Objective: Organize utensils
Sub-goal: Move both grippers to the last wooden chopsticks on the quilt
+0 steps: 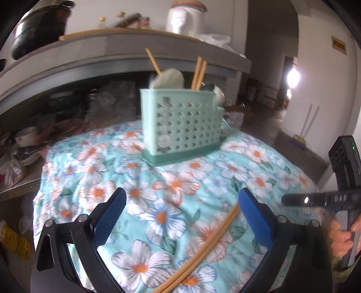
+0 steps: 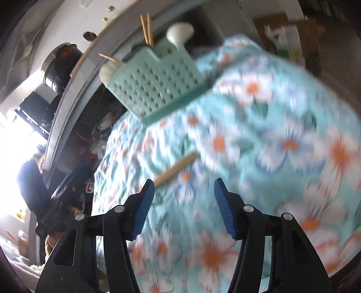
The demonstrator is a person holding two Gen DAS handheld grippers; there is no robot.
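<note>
This looks like a home kitchen. A grey counter (image 1: 126, 48) holds a big black pot (image 1: 38, 29), small bottles (image 1: 102, 22) and a white jar (image 1: 185, 18). Bowls (image 1: 26, 135) sit under it. A flowery cloth (image 1: 180, 180) covers the table.

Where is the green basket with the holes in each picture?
Left wrist view: the green basket stands upright at centre, far end of the flowered cloth.
Right wrist view: the basket sits upper left of centre, tilted.
Shared landmark: wooden chopsticks poking from its top.

floral cloth (image 1: 180, 180) | black pot (image 1: 38, 27) | white jar (image 1: 183, 19)
</note>
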